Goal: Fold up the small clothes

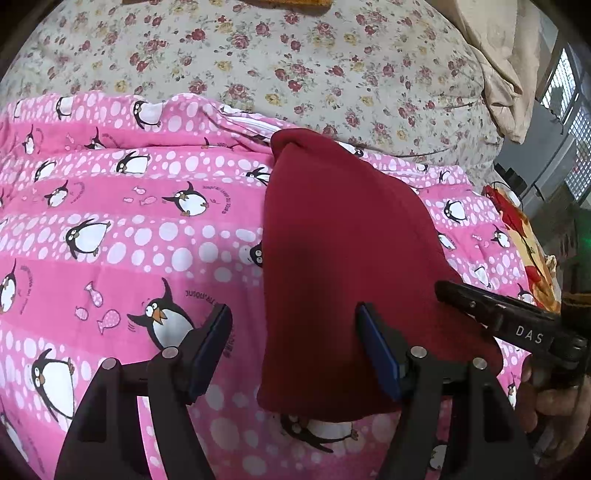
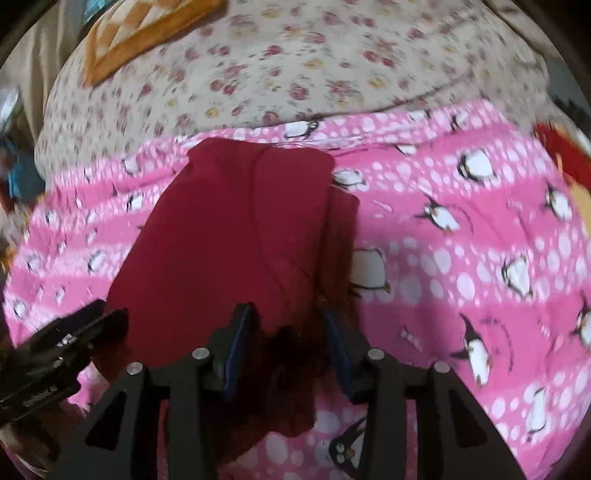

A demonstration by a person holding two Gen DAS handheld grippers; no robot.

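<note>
Garment: dark red cloth [image 1: 343, 258] lies lower centre on the pink penguin quilt [image 1: 110, 229], long axis running up-frame.
Left gripper [image 1: 293, 332]: wide, empty, straddling the cloth's left edge.
Right gripper [image 2: 288, 325]: parted over the near hem; grip indeterminate, nearer.

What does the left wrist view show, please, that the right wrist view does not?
Only the left wrist view shows the window at the right edge and the crumpled beige cloth near it, and it is sharp. Only the right wrist view, which is blurred, shows the orange checked cloth at the top left. Both show the dark red garment lying on the pink penguin blanket, the flowered sheet behind it, and both claws open, the left claw and the right claw.
</note>
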